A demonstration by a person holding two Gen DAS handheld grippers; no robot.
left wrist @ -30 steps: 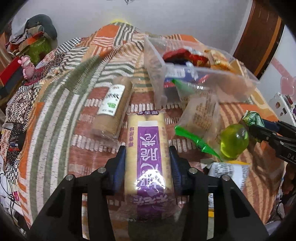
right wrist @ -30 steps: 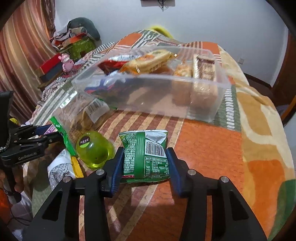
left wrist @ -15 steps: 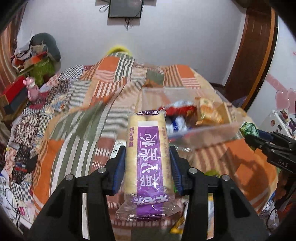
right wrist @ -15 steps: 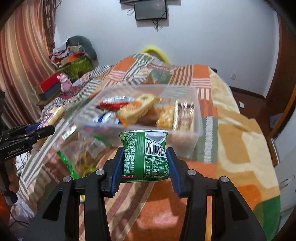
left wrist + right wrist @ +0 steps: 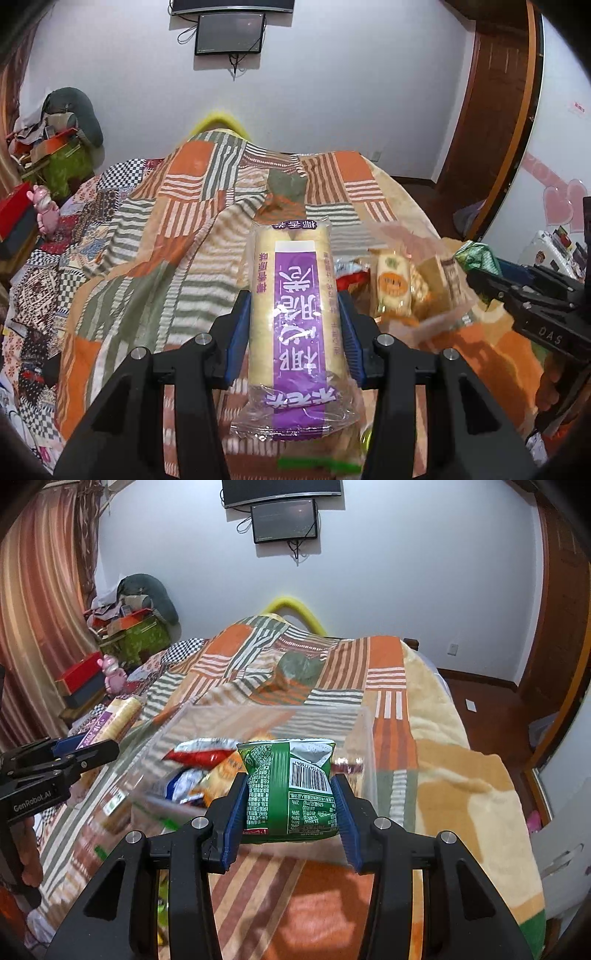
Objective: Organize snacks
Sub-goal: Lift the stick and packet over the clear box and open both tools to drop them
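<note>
Over the bed, left wrist view: the left tongs [image 5: 295, 332] hold a long purple snack pack [image 5: 295, 310] by its sides, up in the air.
Blue pads [image 5: 240, 332]: they press on both long sides of the pack.
Bed cover [image 5: 177, 236]: a striped patchwork blanket lies below.
Clear box [image 5: 428, 295]: it sits just to the right, blurry, with snacks [image 5: 393, 286] inside.
Other tongs: the right tongs [image 5: 476, 260] show at the right edge, with a green bag in them.

Right wrist view: the right tongs [image 5: 290, 805] hold a green snack bag [image 5: 291, 786] tight between the pads.
Box: the clear box [image 5: 364, 738] is right behind the bag, with red, blue and orange packs in it.
Left tongs [image 5: 88, 747]: seen at the left edge, carrying the purple pack.

Step now: it looks like both snacks are being carried to the box.
Next move: I think each pack must come over the open box, go down low, and only then be let go.
Take care: the two tongs are close, so they should go one at a time.
</note>
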